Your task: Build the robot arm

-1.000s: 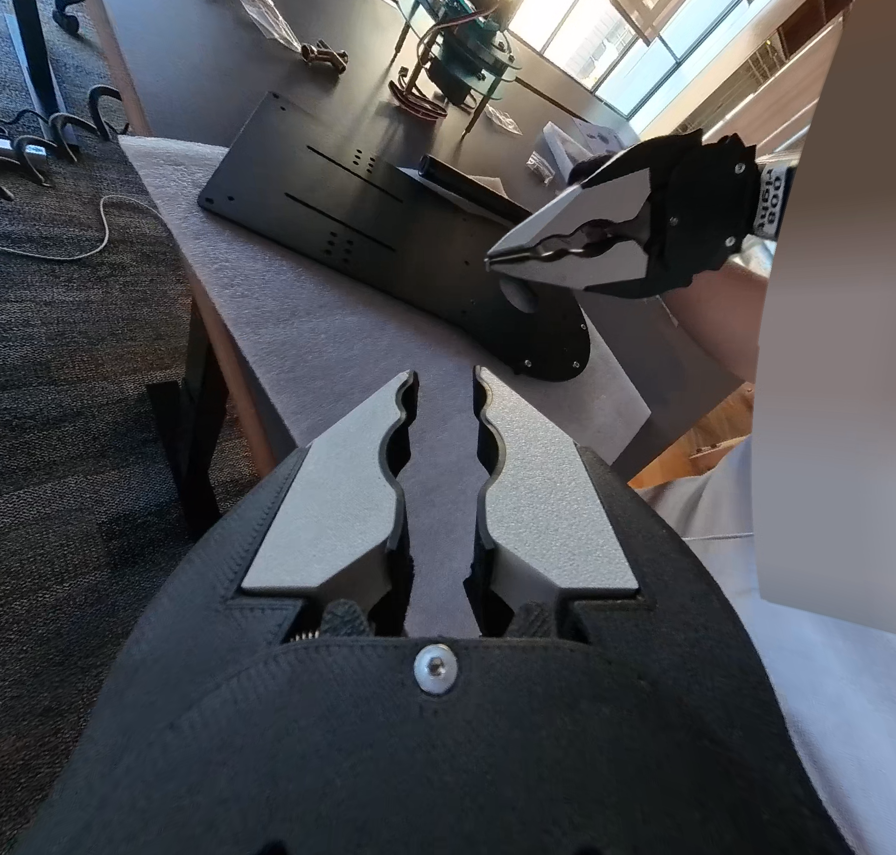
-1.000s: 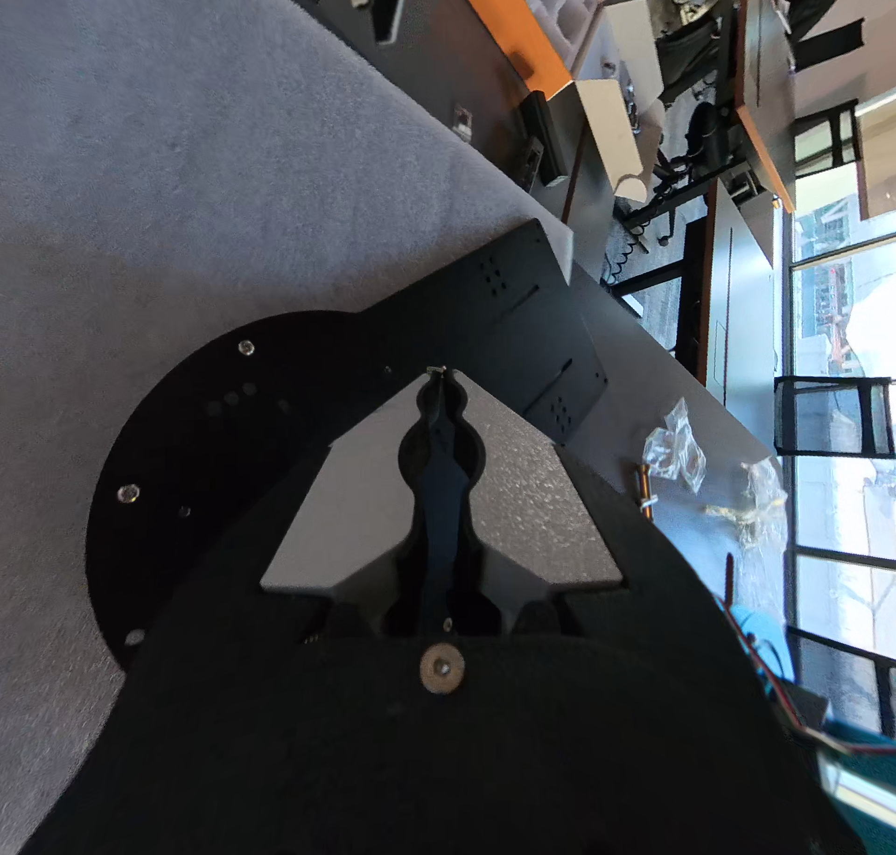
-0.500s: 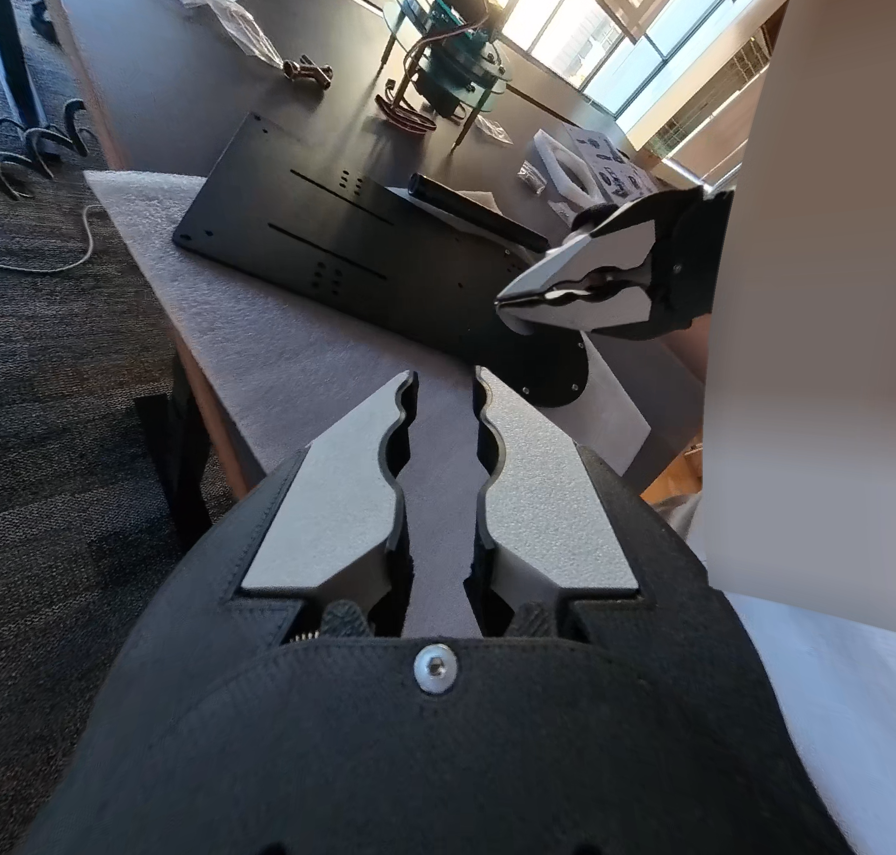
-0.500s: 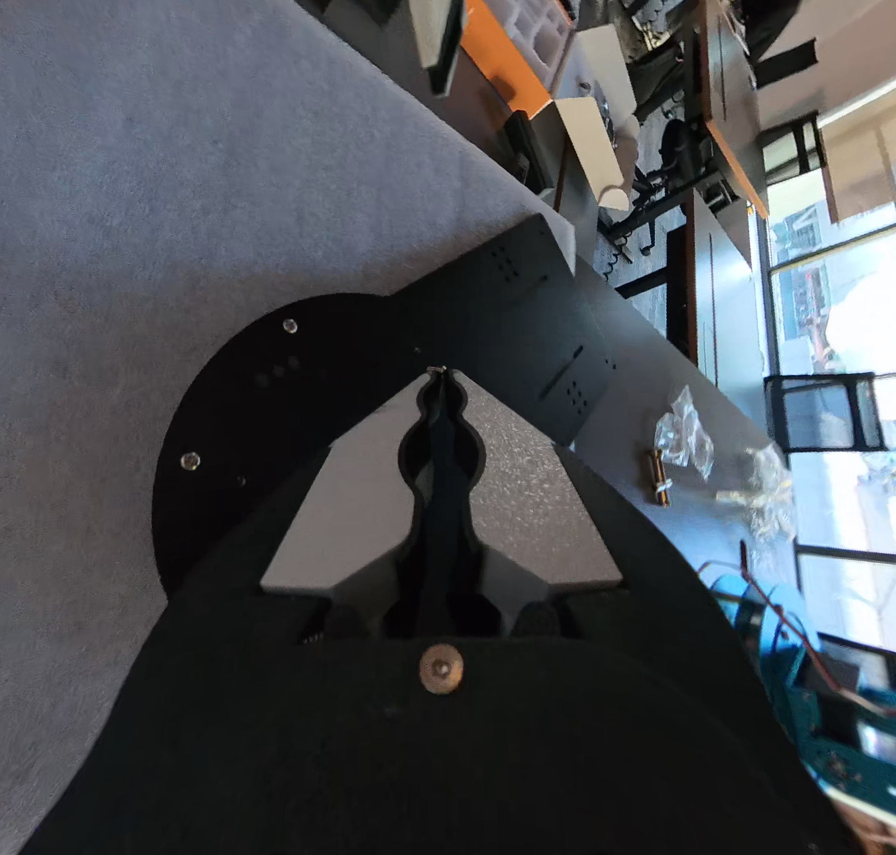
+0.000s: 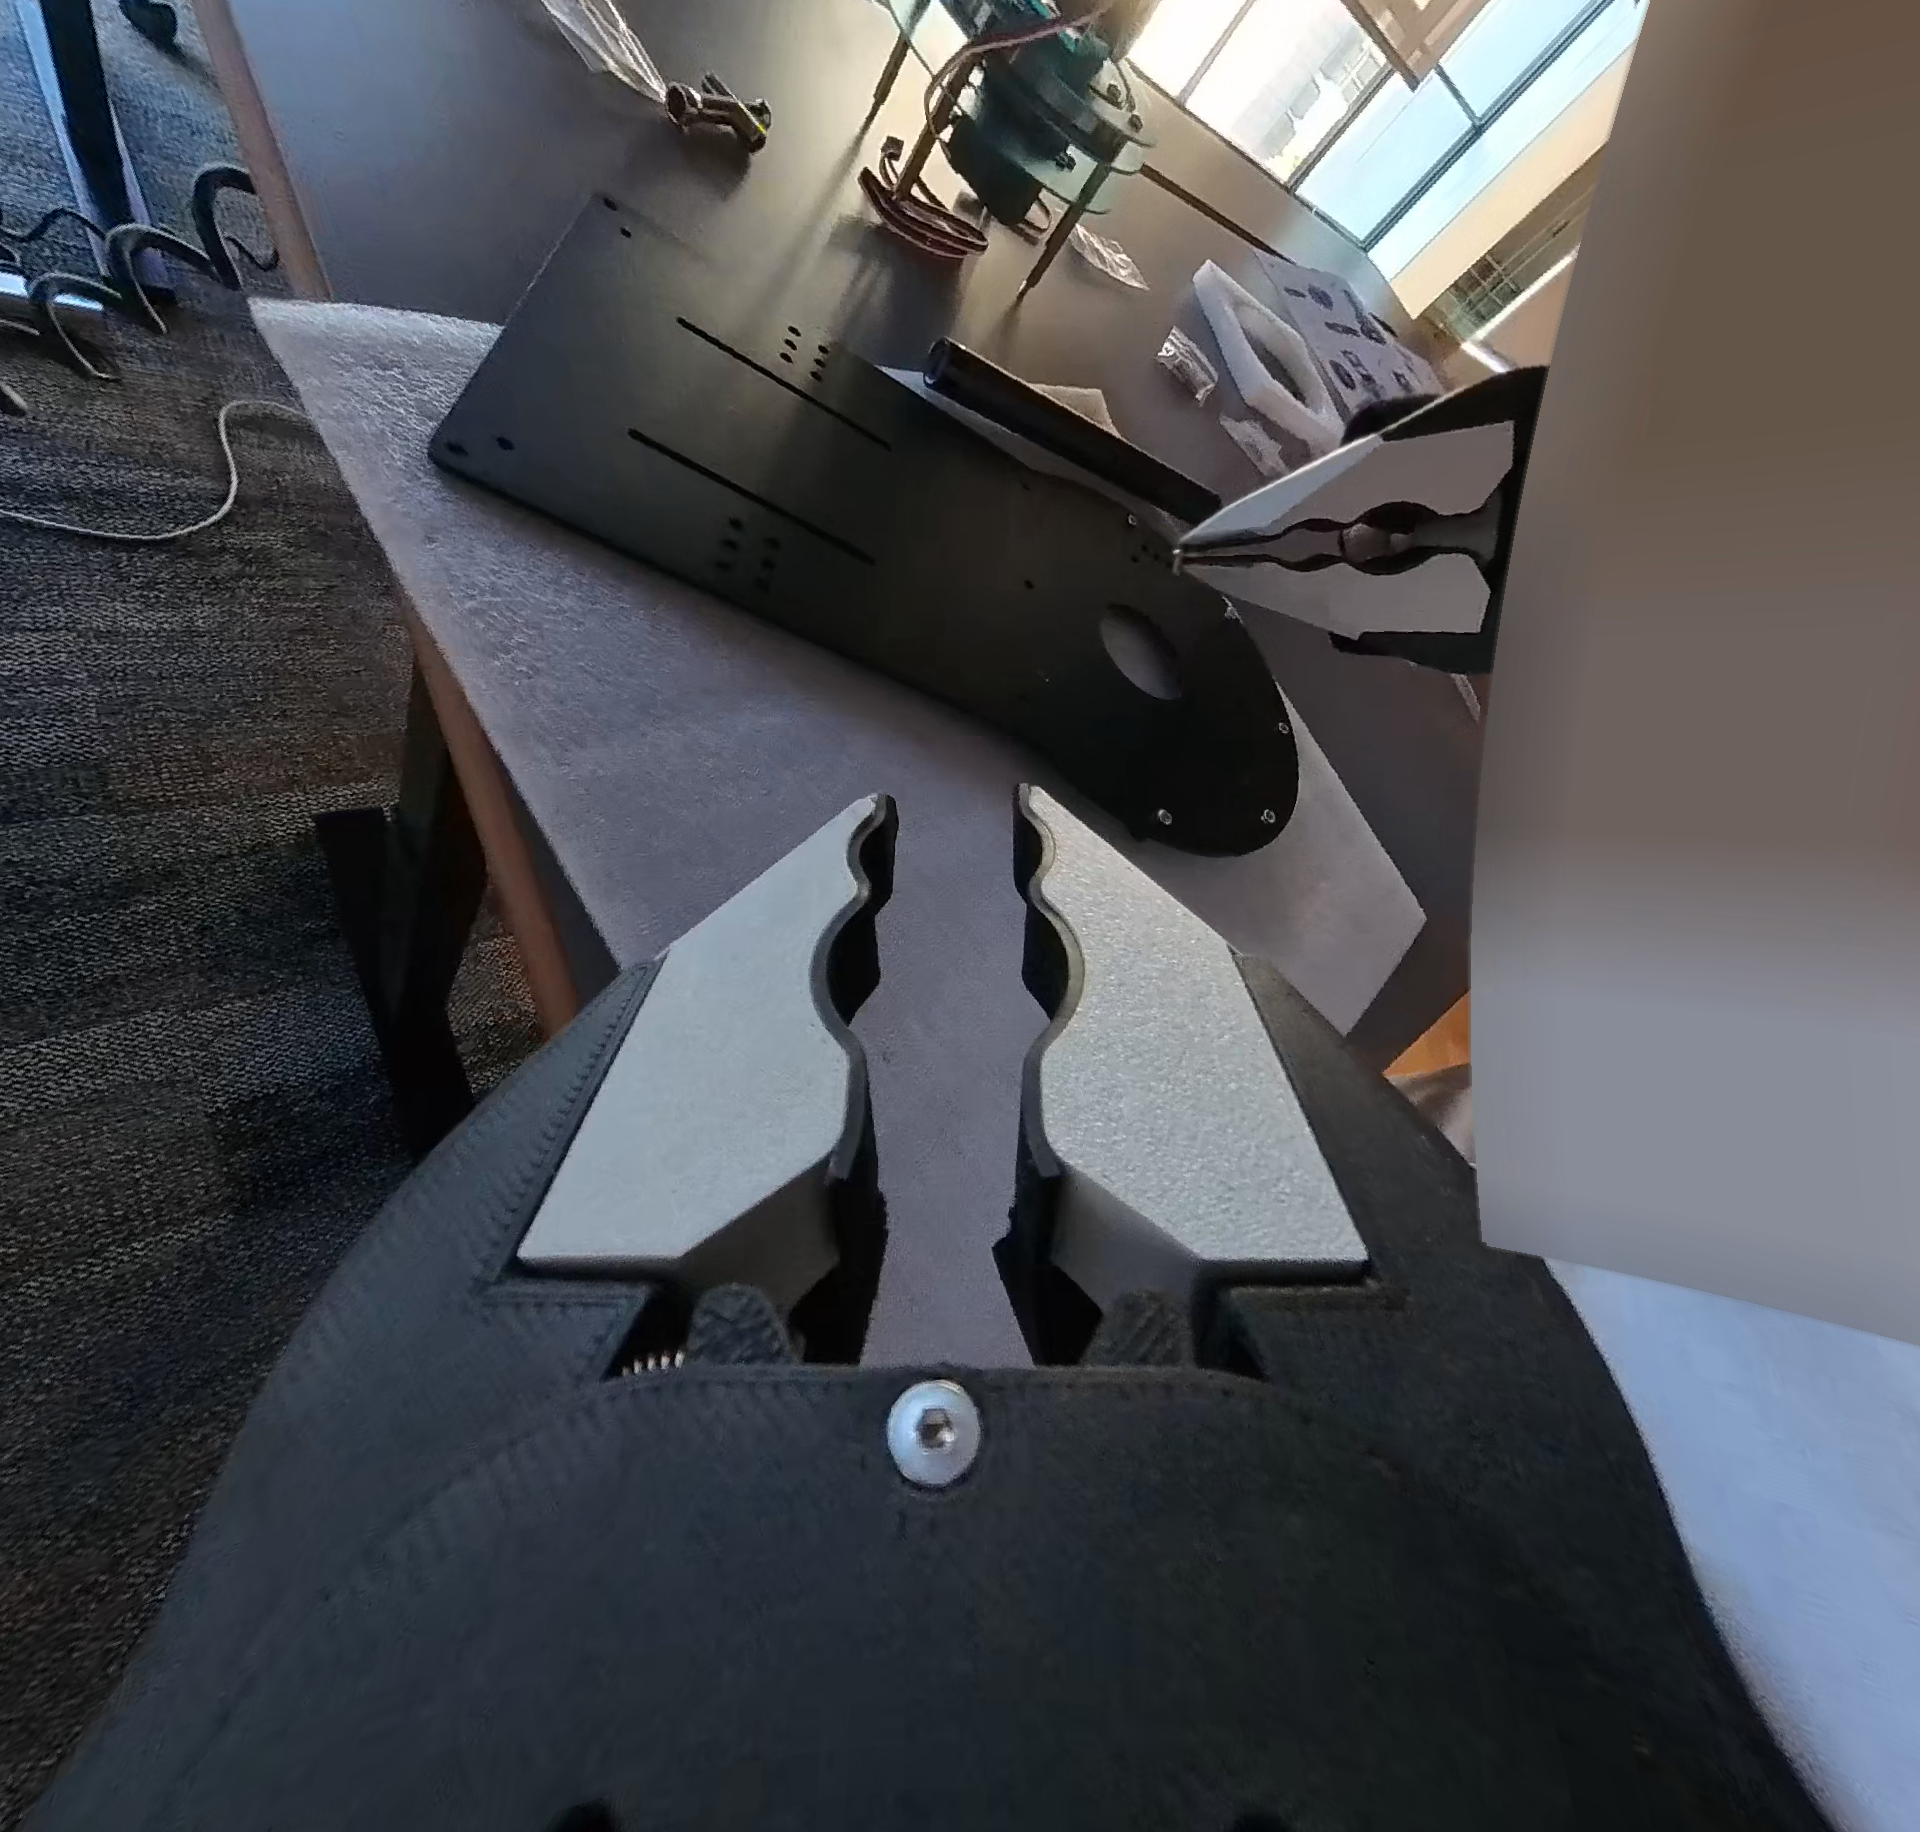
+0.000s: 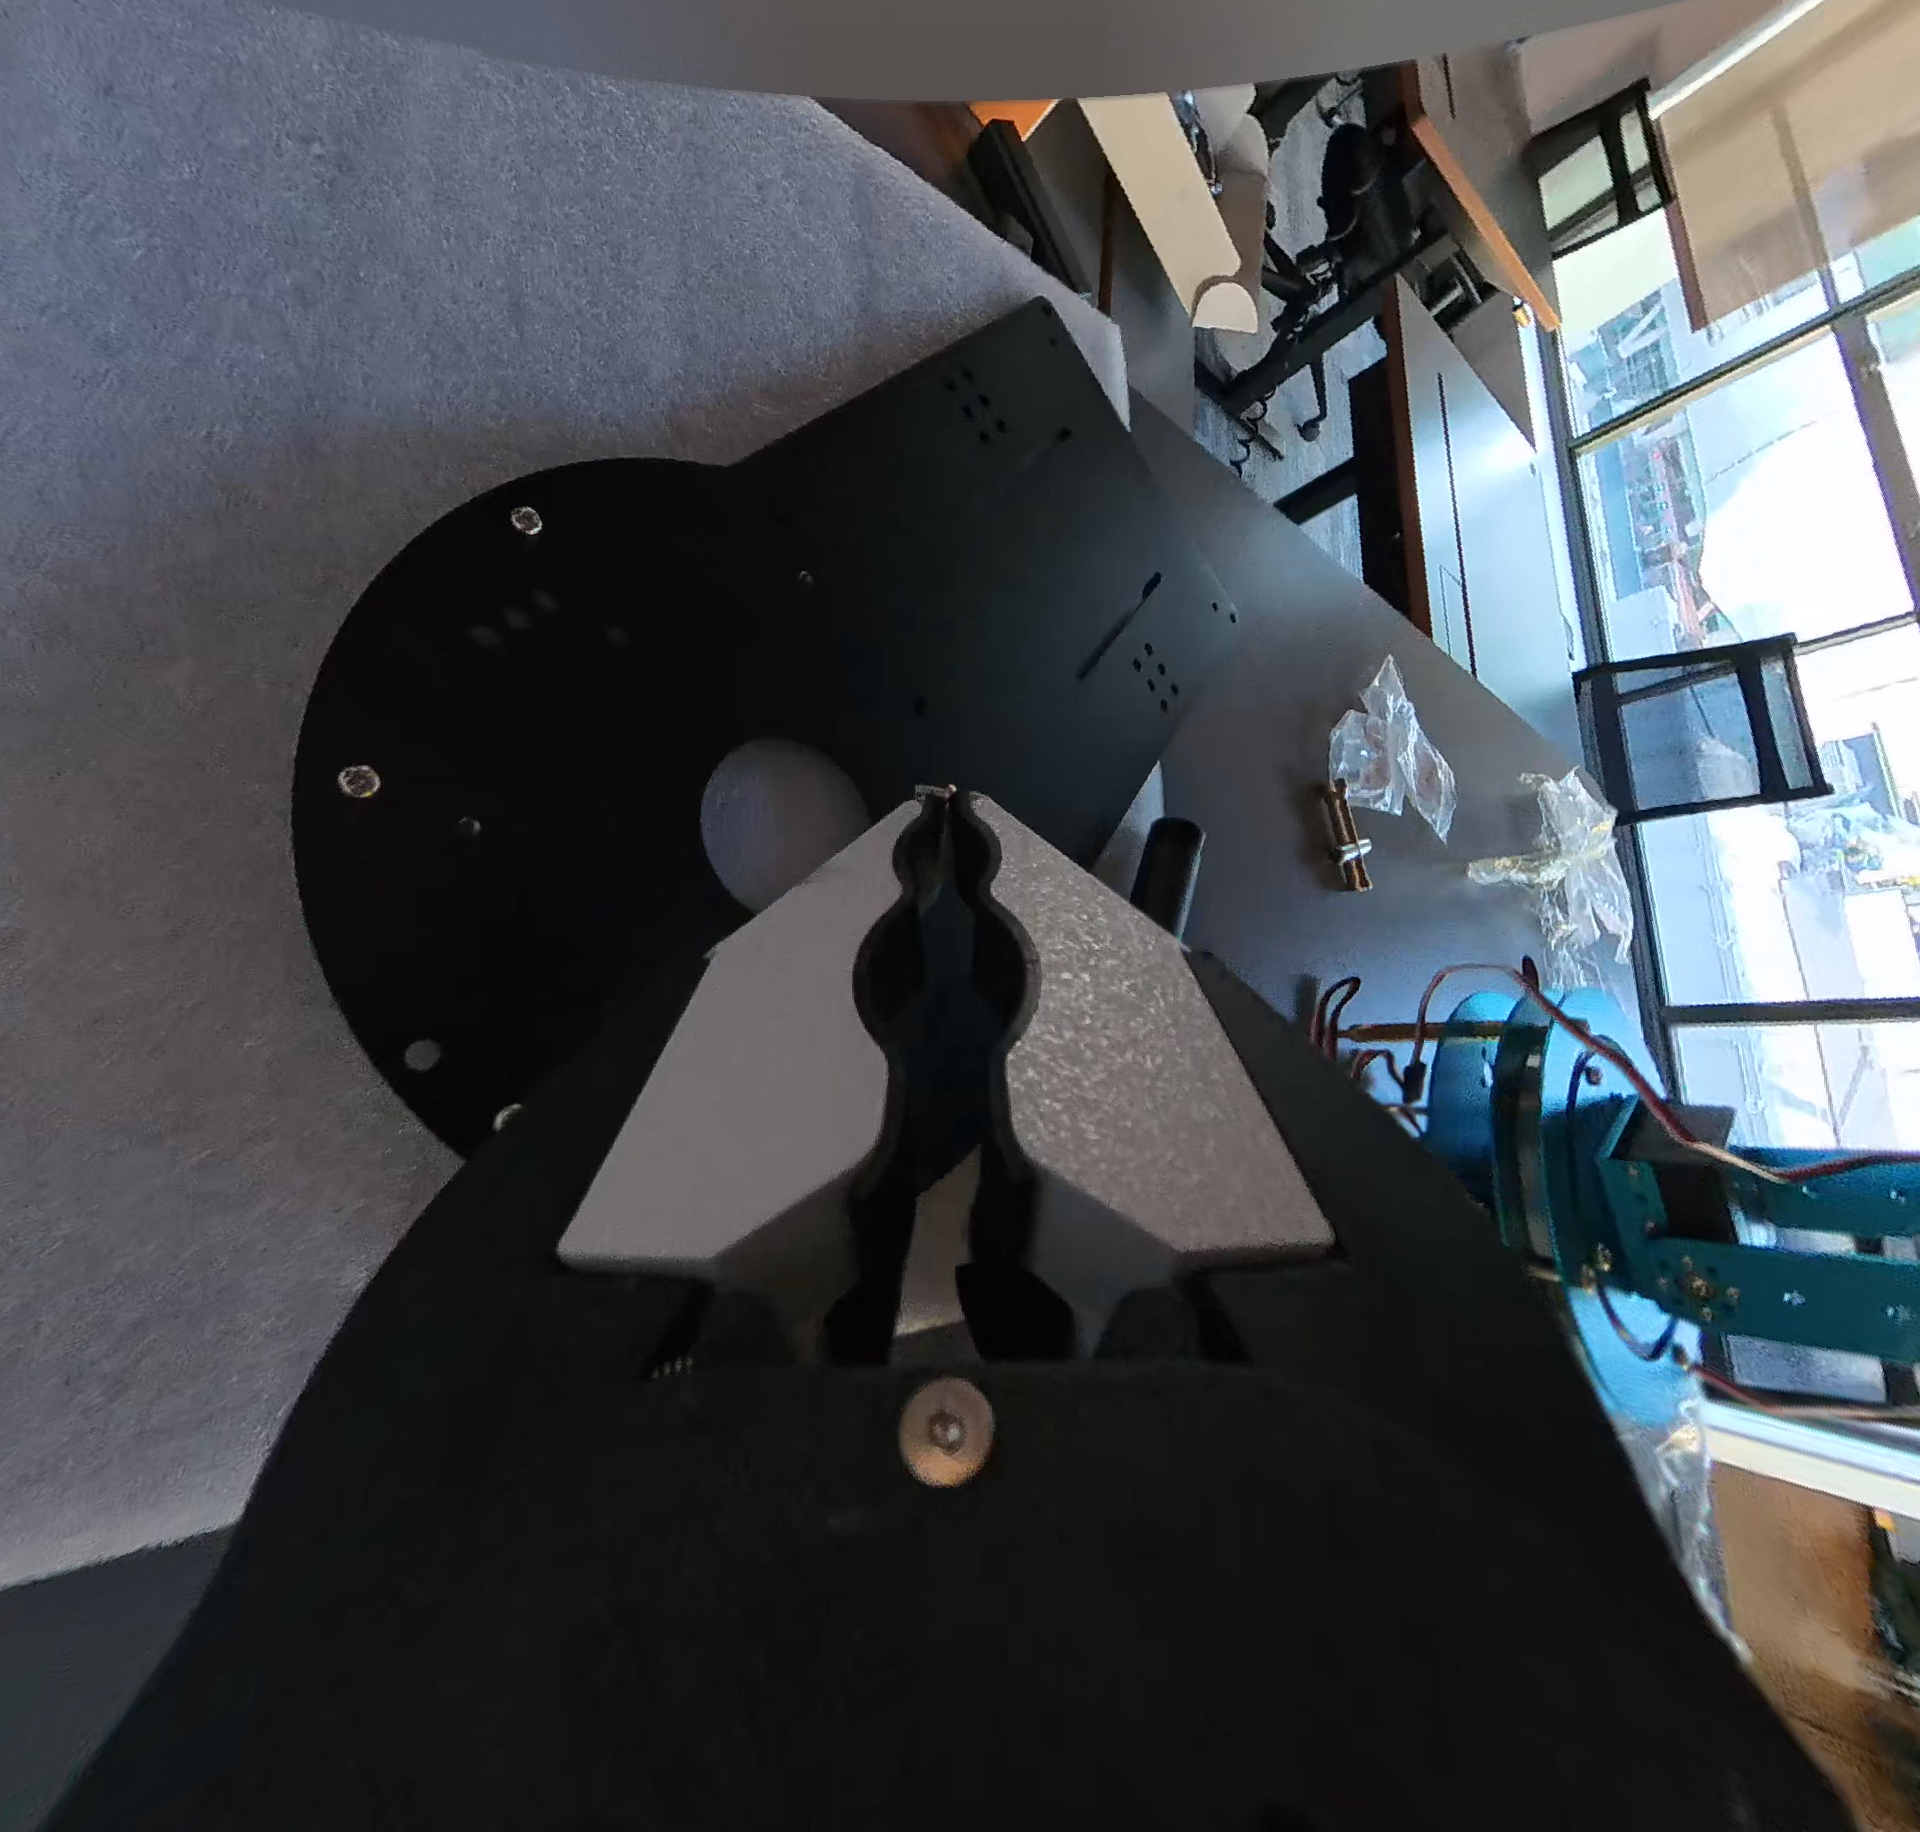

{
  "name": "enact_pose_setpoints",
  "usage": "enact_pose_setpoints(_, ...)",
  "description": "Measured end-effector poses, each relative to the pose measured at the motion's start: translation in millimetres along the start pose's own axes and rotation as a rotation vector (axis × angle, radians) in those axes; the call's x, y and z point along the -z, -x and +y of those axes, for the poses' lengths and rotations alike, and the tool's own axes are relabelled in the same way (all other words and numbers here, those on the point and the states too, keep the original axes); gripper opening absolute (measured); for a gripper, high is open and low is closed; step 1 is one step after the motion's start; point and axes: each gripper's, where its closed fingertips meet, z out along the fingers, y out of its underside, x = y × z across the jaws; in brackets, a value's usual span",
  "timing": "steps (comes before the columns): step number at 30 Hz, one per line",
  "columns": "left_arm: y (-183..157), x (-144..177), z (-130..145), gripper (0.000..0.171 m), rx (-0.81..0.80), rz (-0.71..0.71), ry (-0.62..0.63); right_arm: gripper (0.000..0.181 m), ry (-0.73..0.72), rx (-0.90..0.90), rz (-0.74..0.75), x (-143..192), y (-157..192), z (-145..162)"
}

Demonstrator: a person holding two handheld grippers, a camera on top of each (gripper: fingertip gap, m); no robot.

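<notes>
Pinching a tiny silvery screw [image 6: 935, 793] at its very tips, my right claw [image 6: 940, 806] hangs closed above the black chassis plate [image 6: 831, 577]. My left claw [image 5: 948, 816] sits part-open, empty, over grey felt [image 5: 675, 702]. Such a shallow pinch could let the screw slip out.

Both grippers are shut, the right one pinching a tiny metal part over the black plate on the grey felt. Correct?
Not quite. The left gripper is open, as the left wrist view shows. The right gripper is shut on a tiny metal part over the black plate.
</notes>
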Motion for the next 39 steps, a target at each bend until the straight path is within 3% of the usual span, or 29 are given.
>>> enact_pose_setpoints(6,-3,-12,-3,0.021,-0.009,0.014,0.022,0.0,-0.018,-0.049,-0.009,3,10,1)
enact_pose_setpoints(13,-15,-13,3,0.021,-0.013,0.034,0.009,0.0,-0.104,0.038,-0.078,-24,20,-34)
enact_pose_setpoints(24,-21,4,18,0.021,0.019,0.03,-0.025,0.0,-0.053,0.16,-0.172,-55,28,-41)
enact_pose_setpoints(39,-22,12,23,0.022,0.031,0.04,-0.049,0.0,0.026,0.416,-0.104,-58,32,-43)
